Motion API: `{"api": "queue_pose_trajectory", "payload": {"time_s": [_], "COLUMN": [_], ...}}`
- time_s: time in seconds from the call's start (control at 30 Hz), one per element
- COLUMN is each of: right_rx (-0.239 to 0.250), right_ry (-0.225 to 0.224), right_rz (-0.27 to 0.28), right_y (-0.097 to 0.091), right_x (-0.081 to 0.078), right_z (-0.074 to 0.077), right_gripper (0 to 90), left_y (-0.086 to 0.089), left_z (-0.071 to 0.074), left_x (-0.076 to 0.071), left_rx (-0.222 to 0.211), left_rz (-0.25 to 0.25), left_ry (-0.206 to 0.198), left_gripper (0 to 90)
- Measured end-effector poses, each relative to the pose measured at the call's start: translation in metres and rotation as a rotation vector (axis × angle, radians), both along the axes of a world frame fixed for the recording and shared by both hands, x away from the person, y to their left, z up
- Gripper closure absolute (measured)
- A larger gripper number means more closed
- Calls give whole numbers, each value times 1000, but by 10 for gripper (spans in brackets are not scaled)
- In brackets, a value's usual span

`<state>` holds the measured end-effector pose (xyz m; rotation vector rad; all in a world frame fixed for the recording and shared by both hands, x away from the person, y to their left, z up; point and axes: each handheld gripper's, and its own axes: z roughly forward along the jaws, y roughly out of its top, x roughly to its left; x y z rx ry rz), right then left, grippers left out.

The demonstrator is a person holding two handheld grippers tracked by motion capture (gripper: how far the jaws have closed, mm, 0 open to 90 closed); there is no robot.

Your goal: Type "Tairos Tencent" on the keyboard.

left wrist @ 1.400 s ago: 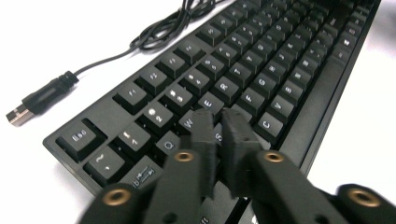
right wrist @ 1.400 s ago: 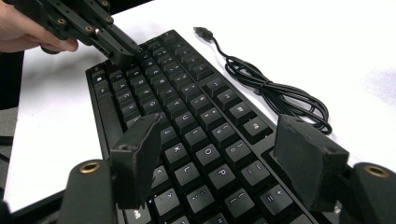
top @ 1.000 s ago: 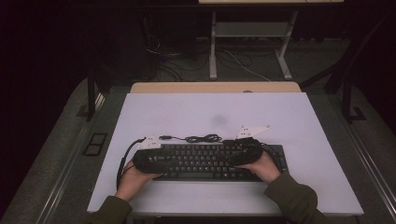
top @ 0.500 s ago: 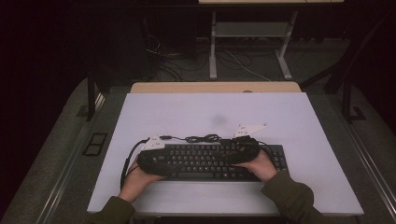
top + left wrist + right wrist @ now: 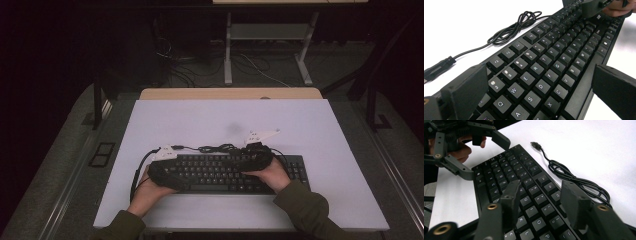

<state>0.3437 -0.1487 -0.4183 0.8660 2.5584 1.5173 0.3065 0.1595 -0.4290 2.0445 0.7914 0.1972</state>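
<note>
Across the near half of a pale white table (image 5: 200, 125) lies a black keyboard (image 5: 220, 172), its long side toward the person. Every place below is given relative to that keyboard.

At its left end, the left tool (image 5: 536, 87) has just been opening; its two black jaws now stand wide apart, one beyond the number row and one beyond the front edge, so the keyboard sits between them without being pressed. In the high view this tool (image 5: 167, 172) rests low over the left keys. Toward the right end, the right tool (image 5: 541, 202) has just been closing to about half width. Its jaws hover over the letter keys near U, I and O, with nothing visibly gripped between them.

Behind the keyboard, its black cable (image 5: 516, 27) lies in a loose coil on the table, ending in a free plug (image 5: 535, 145).

Judging from this, the step in hand is letting go of the keyboard's left end, or resetting the grip there. The next move likely calls for closing squarely on the front and back edges without pressing keys.

Beyond the keyboard, the table is bare. A darkened room lies behind it, with a metal frame (image 5: 267, 47) and floor cables.
</note>
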Motion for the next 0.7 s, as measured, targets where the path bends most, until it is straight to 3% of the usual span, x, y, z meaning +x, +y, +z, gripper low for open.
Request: {"api": "queue_pose_trajectory", "payload": {"time_s": [0.37, 0.7], "right_rx": [-26, -77], "right_ry": [6, 19], "right_rz": [13, 58], "right_y": [11, 16], "right_x": [4, 3], "right_z": [-1, -9], "right_gripper": [725, 878], "left_y": [0, 0], "left_z": [0, -2], "left_x": [0, 1], "left_rx": [0, -2], "left_rz": [2, -1], "left_ry": [-7, -9], "left_gripper": [0, 0]}}
